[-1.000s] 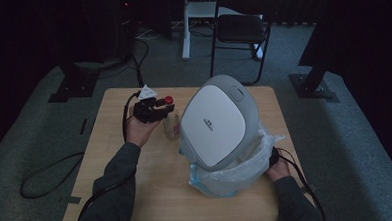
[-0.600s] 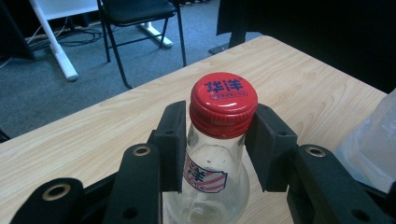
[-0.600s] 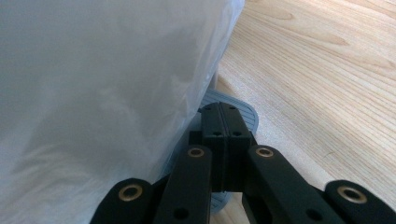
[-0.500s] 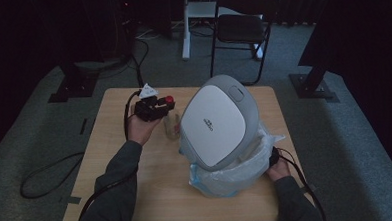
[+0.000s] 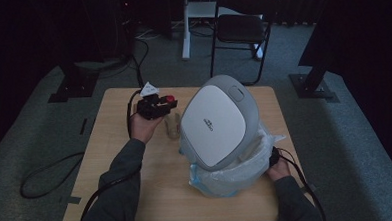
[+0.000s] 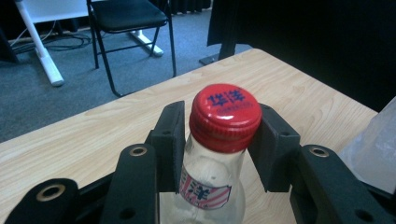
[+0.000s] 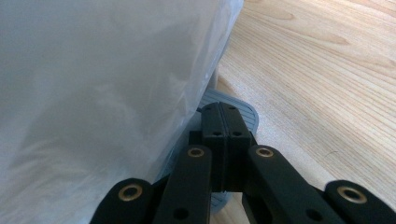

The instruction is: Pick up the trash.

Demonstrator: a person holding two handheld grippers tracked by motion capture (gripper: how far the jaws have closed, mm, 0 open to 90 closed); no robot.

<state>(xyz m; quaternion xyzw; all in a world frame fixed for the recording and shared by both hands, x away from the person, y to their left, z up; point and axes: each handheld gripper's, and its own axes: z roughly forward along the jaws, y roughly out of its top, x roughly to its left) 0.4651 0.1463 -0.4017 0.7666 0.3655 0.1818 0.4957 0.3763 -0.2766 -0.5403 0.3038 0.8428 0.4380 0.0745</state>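
The left hand-held gripper (image 6: pixel 219 140) has its jaws set on either side of the red cap (image 6: pixel 226 114) of a clear glass bottle (image 6: pixel 205 196); its jaws have just been closing on the cap and then eased a touch, and the pads look to be touching the cap's rim rather than squeezing hard. That reads as a twist-off in hand, with the grip being reset between turns. The bottle stands upright on the wooden surface (image 5: pixel 117 189), just left of a grey-and-white lidded appliance (image 5: pixel 217 122) that sits in a clear plastic bag (image 5: pixel 236 171). The right hand-held gripper (image 7: pixel 223 140) is fully closed on nothing, resting beside the bag. The left gripper view gives the cap's print and the label; the high view places the bottle (image 5: pixel 172 125) between hand and appliance.
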